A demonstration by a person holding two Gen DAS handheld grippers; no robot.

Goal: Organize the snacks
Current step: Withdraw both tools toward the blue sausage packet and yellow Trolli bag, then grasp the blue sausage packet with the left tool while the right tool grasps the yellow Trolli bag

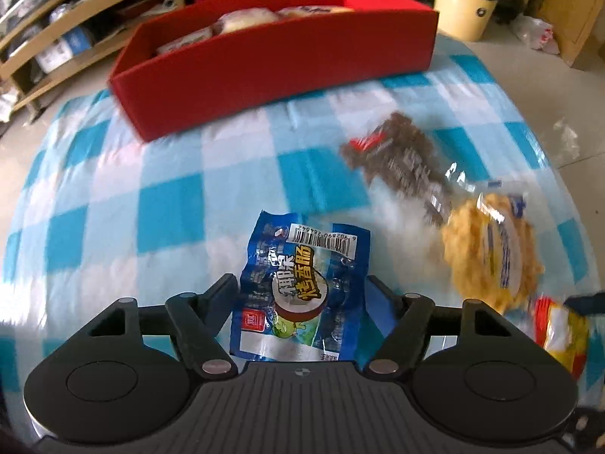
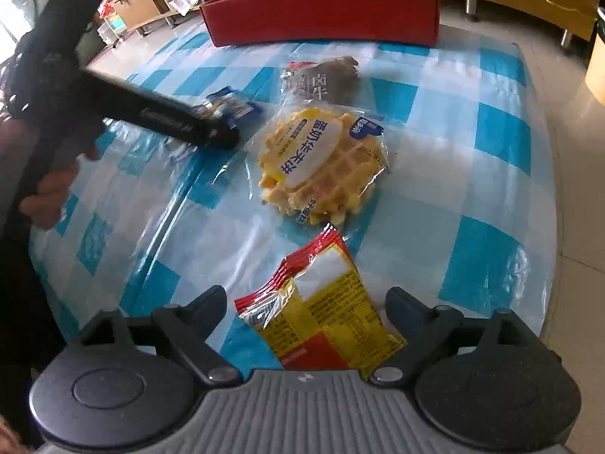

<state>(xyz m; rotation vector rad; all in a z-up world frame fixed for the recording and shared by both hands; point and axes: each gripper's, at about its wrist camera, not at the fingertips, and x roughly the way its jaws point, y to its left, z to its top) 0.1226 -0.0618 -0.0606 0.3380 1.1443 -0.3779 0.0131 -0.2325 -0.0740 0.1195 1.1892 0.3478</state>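
My left gripper (image 1: 302, 287) is closing its jaws on the blue sausage packet (image 1: 302, 287). My right gripper (image 2: 302, 302) is straddling the red-and-yellow packet (image 2: 321, 302), jaws open and clear of it. The red box (image 1: 287, 60) is sitting at the far edge of the checked desk (image 1: 151, 196). The waffle packet (image 2: 321, 159) and brown packet (image 2: 321, 79) are lying between.

Red box (image 1: 287, 72), blue-white checked cloth (image 1: 113, 204)

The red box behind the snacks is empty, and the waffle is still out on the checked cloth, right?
Not quite. The red box isn't empty: the left wrist view shows pale wrapped snacks inside. The waffle does lie on the checked cloth.
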